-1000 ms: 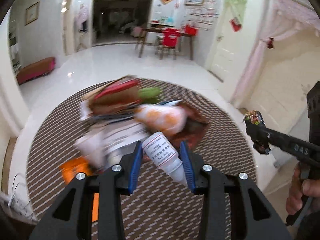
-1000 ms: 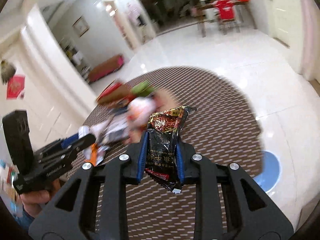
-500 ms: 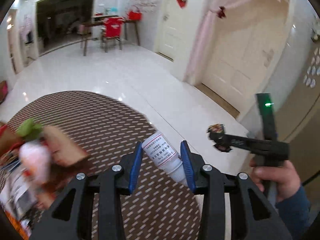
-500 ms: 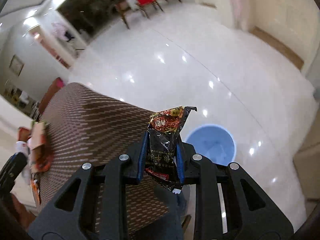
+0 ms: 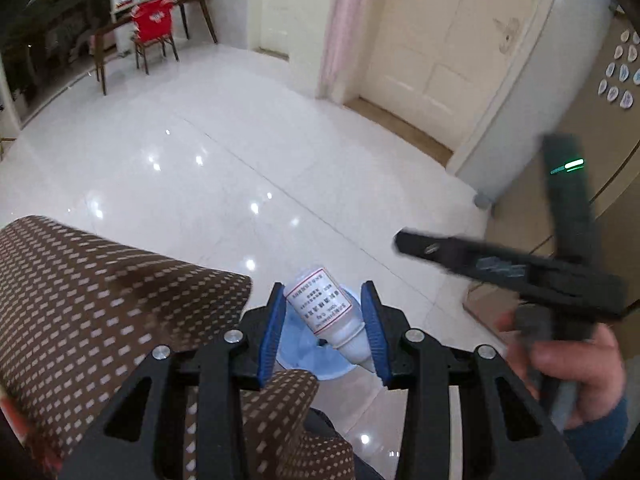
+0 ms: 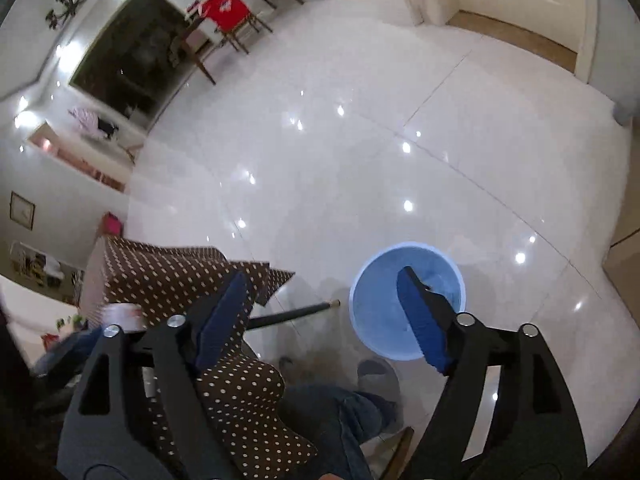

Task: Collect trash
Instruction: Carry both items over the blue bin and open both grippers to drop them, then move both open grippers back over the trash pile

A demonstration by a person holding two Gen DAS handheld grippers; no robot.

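My left gripper is shut on a small white plastic bottle with a printed label, held past the table's edge above a light blue bin on the floor. My right gripper is open and empty, its jaws wide apart, above the same blue bin. The right gripper also shows in the left wrist view, blurred, out over the floor. The black snack wrapper is not in view.
The table with a brown dotted cloth lies to the left, its hanging edge below my right gripper. A person's leg in jeans stands near the bin. Glossy white floor tiles stretch ahead toward a red chair.
Both grippers swung right, off the table and over the blue bin. The right gripper opened and the black snack wrapper left it. The left still holds the bottle.
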